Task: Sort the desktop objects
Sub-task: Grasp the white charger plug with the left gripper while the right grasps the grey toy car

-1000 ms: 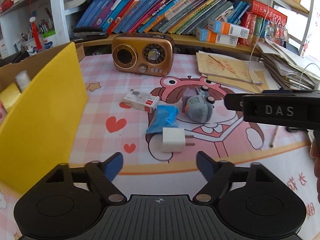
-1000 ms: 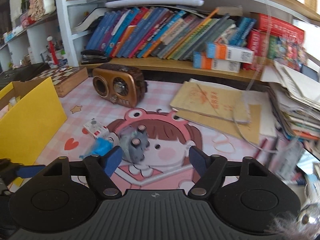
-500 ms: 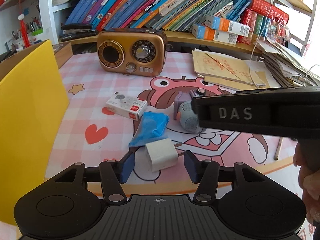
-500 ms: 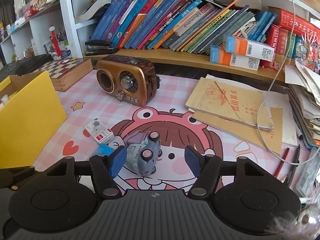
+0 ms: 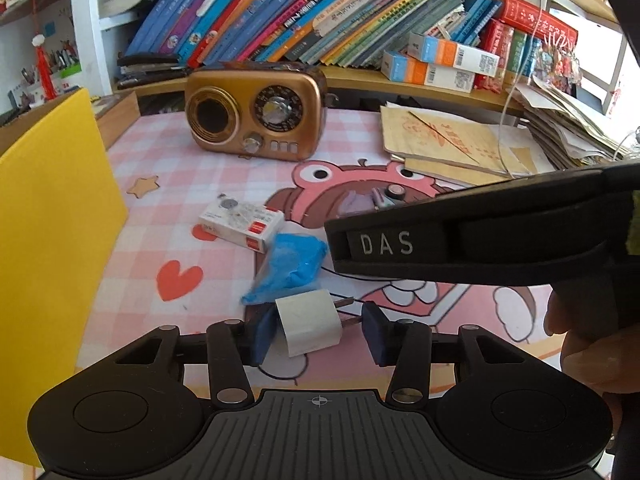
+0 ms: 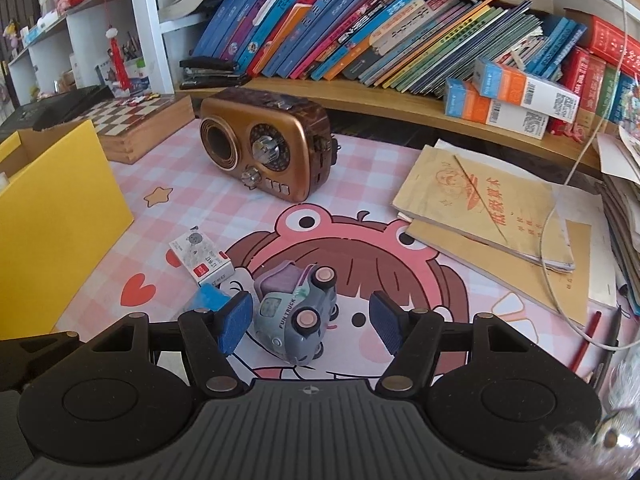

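At far left a yellow box [image 5: 52, 240] was seen, prob. the bin. L gripper [image 5: 316, 332] was spread around the white charger [image 5: 310, 326], left pad touching, prongs toward the right pad; squeezing the body, not the prongs, was judged best. Blue wrapper [image 5: 290, 266] lay touching behind. R gripper [image 6: 310, 320] was spread around the toy truck [image 6: 298, 316], w/ staple box [image 6: 202, 260] nearby.

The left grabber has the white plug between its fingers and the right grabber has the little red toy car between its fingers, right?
Almost. The toy car between the right gripper fingers is grey, not red, as the right wrist view shows; it lies on its side with its wheels showing. The rest holds: in the left wrist view the white plug sits between the left gripper fingers.
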### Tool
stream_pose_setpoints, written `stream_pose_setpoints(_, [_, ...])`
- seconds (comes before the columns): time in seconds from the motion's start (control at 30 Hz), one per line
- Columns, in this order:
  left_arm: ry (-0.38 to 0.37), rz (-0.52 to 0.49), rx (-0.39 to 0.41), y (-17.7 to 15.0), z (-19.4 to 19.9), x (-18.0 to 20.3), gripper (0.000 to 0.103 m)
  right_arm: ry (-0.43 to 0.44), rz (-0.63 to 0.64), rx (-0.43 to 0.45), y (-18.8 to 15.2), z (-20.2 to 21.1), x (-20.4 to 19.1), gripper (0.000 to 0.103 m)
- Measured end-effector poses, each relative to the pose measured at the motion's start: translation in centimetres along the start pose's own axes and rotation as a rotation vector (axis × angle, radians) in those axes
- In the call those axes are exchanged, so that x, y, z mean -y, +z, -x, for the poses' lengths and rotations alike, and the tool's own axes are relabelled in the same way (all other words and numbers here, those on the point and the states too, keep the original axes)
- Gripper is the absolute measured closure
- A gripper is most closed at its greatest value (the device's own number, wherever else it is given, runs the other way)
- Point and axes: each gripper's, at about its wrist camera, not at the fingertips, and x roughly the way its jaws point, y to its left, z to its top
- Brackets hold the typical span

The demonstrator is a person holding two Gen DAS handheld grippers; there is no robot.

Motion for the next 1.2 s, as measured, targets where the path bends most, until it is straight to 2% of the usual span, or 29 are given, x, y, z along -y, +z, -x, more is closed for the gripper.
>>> stream_pose_setpoints(0.27, [-0.002, 0.040, 0.013, -0.1, 2.0, -2.2, 0.058, 0.015, 0.000, -0.027, 0.0, -1.0, -0.3, 0.041])
stream_pose_setpoints(0.4, [-0.012, 0.057, 0.009, -0.4, 3.7, -3.3, 0.058, 0.000, -0.007, -0.028, 0.0, -1.5, -0.4, 0.047])
stream_pose_setpoints(0.53, [-0.003, 0.082, 0.013, -0.8, 5.6, -4.5, 0.058, -0.013, -0.031, -0.038, -0.1, -2.0, -0.4, 0.049])
stream_pose_setpoints(0.67, [0.007, 0.101, 0.018, -1.2, 7.1, -5.3, 0.058, -0.009, -0.024, -0.039, -0.3, -2.1, -0.6, 0.059])
stream_pose_setpoints(0.77, [0.014, 0.092, 0.029, -1.5, 8.0, -5.4, 0.058, -0.012, -0.026, -0.035, -0.4, -1.9, -0.5, 0.060])
stream_pose_setpoints(0.93, [0.006, 0.096, 0.038, -1.9, 9.5, -5.5, 0.058, -0.016, -0.052, -0.002, -0.4, -0.1, 0.1, 0.060])
stream_pose_setpoints(1.2, [-0.006, 0.061, 0.081, -2.1, 12.1, -4.8, 0.058, -0.002, -0.106, 0.054, -1.7, 5.3, 0.5, 0.060])
